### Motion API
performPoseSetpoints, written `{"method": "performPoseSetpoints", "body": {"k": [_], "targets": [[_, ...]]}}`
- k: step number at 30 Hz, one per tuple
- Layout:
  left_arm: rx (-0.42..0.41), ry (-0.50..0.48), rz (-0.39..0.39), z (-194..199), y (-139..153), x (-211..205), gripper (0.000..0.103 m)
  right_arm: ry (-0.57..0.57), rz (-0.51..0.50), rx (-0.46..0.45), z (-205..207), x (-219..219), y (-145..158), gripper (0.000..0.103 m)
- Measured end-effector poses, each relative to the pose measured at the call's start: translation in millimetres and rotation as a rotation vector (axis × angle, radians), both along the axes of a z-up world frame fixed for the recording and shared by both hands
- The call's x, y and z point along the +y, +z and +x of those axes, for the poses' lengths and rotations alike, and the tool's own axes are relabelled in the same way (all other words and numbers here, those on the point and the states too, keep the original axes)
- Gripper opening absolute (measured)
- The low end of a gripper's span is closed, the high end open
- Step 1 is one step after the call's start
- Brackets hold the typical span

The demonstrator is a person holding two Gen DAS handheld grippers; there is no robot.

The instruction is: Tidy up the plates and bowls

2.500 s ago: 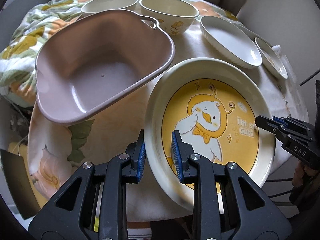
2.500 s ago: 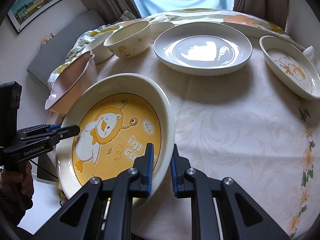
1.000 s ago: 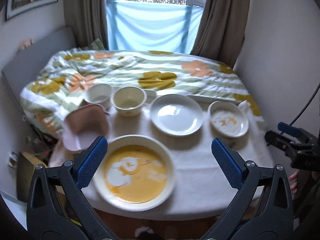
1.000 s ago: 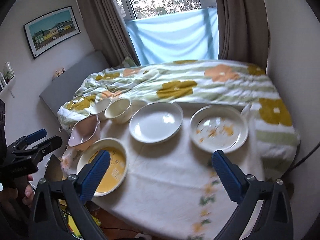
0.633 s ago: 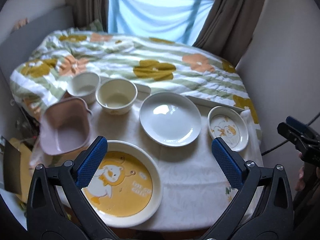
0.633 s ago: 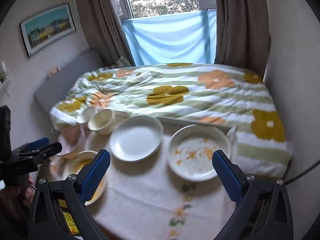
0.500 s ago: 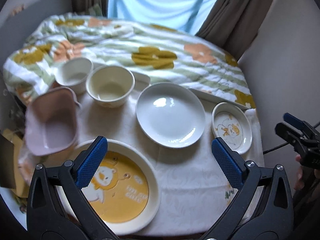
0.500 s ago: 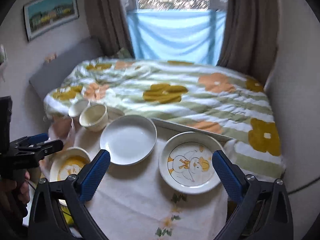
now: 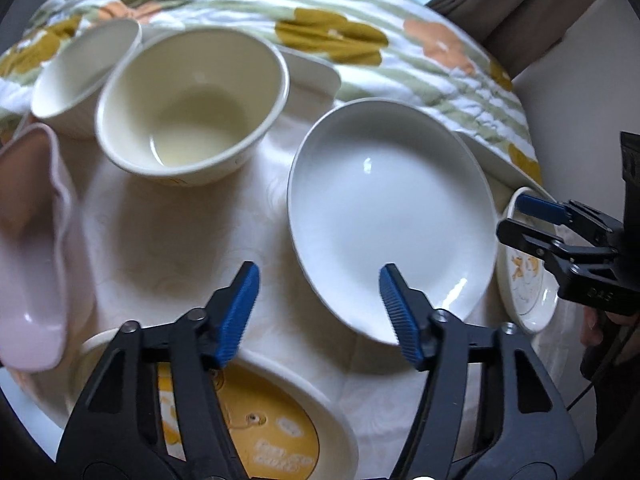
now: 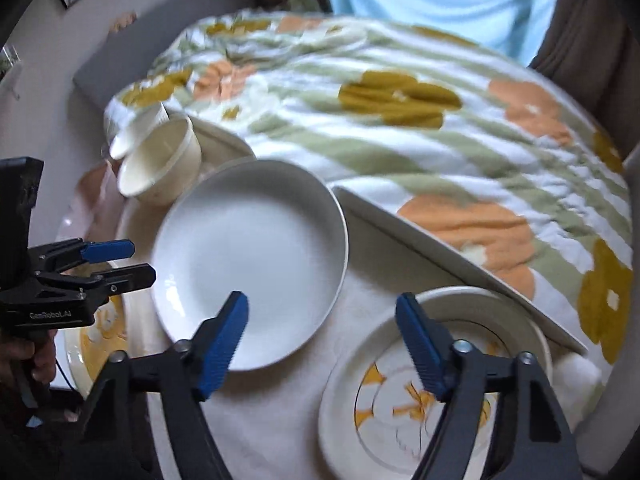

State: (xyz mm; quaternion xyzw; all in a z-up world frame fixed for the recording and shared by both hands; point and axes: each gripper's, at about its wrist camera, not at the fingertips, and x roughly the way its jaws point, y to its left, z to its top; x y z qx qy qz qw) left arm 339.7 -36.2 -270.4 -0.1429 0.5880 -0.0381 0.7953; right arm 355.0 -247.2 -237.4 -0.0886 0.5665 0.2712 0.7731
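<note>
Centre of my left view: a plain white plate [image 9: 390, 236], upright and empty. Upper left, a cream bowl [image 9: 192, 106] beside a smaller cream bowl [image 9: 80, 76]. Bottom, my yellow cartoon plate [image 9: 280, 432]; left edge, pink bowl [image 9: 30, 248]; right edge, small duck plate [image 10: 436, 384].

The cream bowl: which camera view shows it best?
The left wrist view: the cream bowl is near and large, and you see its whole inside. In the right wrist view it is small, far left and blurred.

pink bowl [image 9: 28, 248] is getting cut off at left edge; yellow plate [image 9: 280, 432] is sitting partly hidden behind left gripper [image 9: 316, 312].
</note>
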Motion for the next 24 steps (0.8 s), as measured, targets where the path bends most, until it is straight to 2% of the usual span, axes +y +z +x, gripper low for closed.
{"method": "performPoseSetpoints", "body": {"k": [5,7,11,13,16,24], "targets": [[0.034,0.011,-0.005,8.9,-15.5,2.7,0.052,0.034,-0.001,0.062,11.1,6.3,-21.6,0.051],[0.047,0.01,-0.005,11.7,-20.5,2.7,0.044,0.045,-0.007,0.074,15.2,7.2,-27.3,0.047],[0.058,-0.001,0.006,15.2,-25.0,-0.6,0.035,0.069,-0.008,0.088,18.2,10.9,-32.6,0.033],[0.051,-0.013,0.019,16.3,-24.8,-3.7,0.025,0.073,-0.01,0.086,18.5,12.0,-33.8,0.029],[0.044,-0.029,0.023,18.6,-24.2,-7.8,0.021,0.066,-0.013,0.084,20.0,10.2,-35.3,0.021],[0.035,-0.043,0.043,20.5,-21.3,-13.3,0.02,0.046,0.005,0.084,20.5,7.5,-36.0,0.019]]}}
